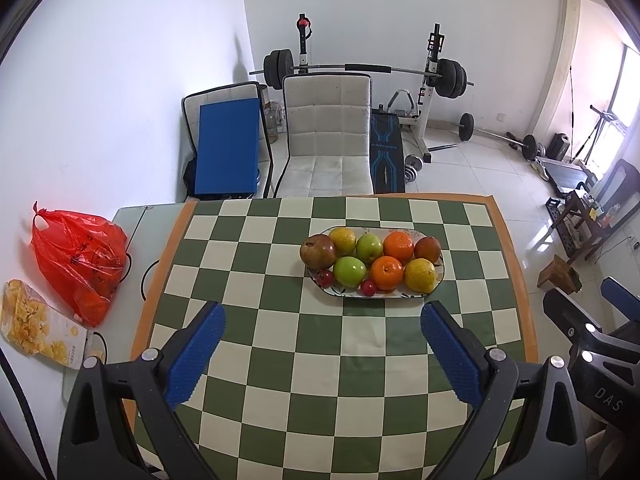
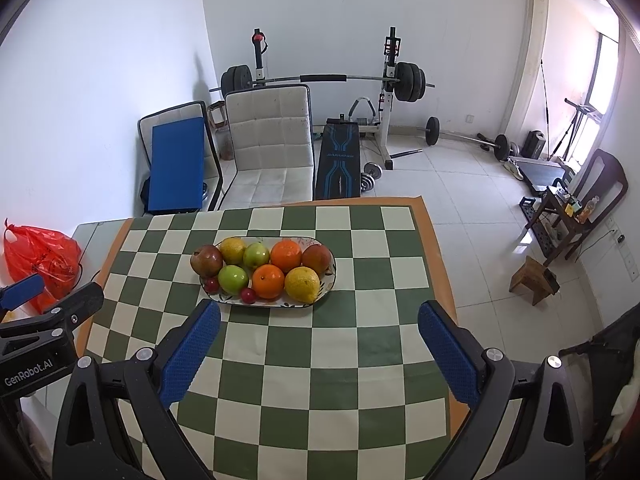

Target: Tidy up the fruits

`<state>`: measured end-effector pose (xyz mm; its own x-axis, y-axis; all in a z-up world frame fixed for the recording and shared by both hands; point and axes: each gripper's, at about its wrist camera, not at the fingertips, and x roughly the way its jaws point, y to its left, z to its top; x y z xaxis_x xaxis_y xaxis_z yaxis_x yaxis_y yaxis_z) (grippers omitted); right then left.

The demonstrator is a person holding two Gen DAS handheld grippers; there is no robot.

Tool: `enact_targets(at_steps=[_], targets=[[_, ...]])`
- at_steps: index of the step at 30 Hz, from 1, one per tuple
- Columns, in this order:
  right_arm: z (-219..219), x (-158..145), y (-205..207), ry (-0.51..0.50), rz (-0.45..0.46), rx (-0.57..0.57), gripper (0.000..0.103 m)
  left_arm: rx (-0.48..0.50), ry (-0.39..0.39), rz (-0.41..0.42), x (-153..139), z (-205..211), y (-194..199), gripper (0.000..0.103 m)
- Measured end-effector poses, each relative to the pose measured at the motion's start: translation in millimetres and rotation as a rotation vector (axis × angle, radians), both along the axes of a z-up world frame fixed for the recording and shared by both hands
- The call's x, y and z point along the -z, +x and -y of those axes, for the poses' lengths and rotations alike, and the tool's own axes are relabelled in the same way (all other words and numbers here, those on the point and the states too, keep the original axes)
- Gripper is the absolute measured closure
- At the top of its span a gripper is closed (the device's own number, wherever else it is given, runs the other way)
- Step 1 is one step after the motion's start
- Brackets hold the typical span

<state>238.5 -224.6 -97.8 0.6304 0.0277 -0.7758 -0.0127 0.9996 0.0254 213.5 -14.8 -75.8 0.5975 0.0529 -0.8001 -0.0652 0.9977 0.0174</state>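
An oval white plate [image 1: 400, 295] [image 2: 326, 286] on the green checkered cloth holds two oranges [image 1: 386, 273] [image 2: 268, 281], two green apples [image 1: 349, 271] [image 2: 233, 279], two yellow citrus fruits [image 1: 419, 275] [image 2: 302, 283], two dark red fruits [image 1: 318, 251] [image 2: 206, 260] and two small red fruits [image 1: 368, 287] [image 2: 248, 295]. My left gripper [image 1: 322, 316] is open and empty, above the cloth just short of the plate. My right gripper [image 2: 319, 314] is open and empty, near the plate's front right.
A red plastic bag [image 1: 82, 256] [image 2: 40, 258] and a snack packet [image 1: 38, 324] lie on the table left of the cloth. A white chair [image 1: 328, 136] stands behind the table. Weight bench and barbells fill the room behind. A small wooden stool [image 2: 534, 280] sits on the floor to the right.
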Motion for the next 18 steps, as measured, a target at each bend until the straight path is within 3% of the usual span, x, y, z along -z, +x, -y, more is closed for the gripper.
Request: enact_targets(at_steps=[18], targets=[[1,15,5,-0.001,-0.014,-0.008,0.002,0.004,-0.003,0.003,0,0,-1,0.003]])
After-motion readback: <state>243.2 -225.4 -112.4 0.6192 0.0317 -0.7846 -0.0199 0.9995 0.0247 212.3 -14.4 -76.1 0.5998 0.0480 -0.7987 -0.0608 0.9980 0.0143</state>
